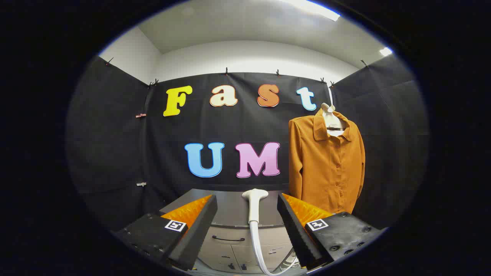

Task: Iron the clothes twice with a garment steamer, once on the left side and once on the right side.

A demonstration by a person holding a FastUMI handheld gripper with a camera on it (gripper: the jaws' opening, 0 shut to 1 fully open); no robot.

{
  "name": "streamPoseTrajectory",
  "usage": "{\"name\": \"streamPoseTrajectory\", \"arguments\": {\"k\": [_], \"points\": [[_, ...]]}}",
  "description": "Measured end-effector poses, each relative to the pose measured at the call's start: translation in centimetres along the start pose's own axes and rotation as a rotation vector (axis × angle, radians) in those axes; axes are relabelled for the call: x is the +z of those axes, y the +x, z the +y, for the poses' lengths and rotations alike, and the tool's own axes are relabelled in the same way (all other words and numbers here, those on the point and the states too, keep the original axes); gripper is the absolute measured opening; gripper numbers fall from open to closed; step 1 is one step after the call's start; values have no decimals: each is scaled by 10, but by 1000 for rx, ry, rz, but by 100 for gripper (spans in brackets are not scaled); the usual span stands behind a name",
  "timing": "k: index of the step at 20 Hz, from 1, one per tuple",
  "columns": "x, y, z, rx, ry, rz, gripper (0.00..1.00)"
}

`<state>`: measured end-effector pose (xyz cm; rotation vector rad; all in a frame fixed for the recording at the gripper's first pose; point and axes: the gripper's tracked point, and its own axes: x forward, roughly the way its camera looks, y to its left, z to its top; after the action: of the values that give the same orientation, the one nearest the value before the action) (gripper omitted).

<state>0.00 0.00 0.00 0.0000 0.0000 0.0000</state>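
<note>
The steamer head [254, 203] stands upright on the tabletop [230, 209], straight ahead of the jaws [247, 224] and in line with the gap between them, its long axis vertical and its white hose [257, 253] trailing down toward the camera. The jaws are spread wide and hold nothing, both fingers clear of the handle. The orange shirt [326, 165] hangs on a hanger beyond and to the right. The gripper points level and forward; likely next comes a straight advance to close on the handle.

You see the steamer head [254, 203] in smooth white plastic with a ribbed hose. Right of it, the shirt [326, 168] is soft matt cloth. Your gripper [247, 222] fingers, spread wide, are matt black.
</note>
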Motion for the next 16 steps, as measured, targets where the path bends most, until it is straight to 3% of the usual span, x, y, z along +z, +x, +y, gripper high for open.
{"name": "streamPoseTrajectory", "arguments": {"k": [16], "points": [[6,-12,12,-7,-13,-9,98]]}}
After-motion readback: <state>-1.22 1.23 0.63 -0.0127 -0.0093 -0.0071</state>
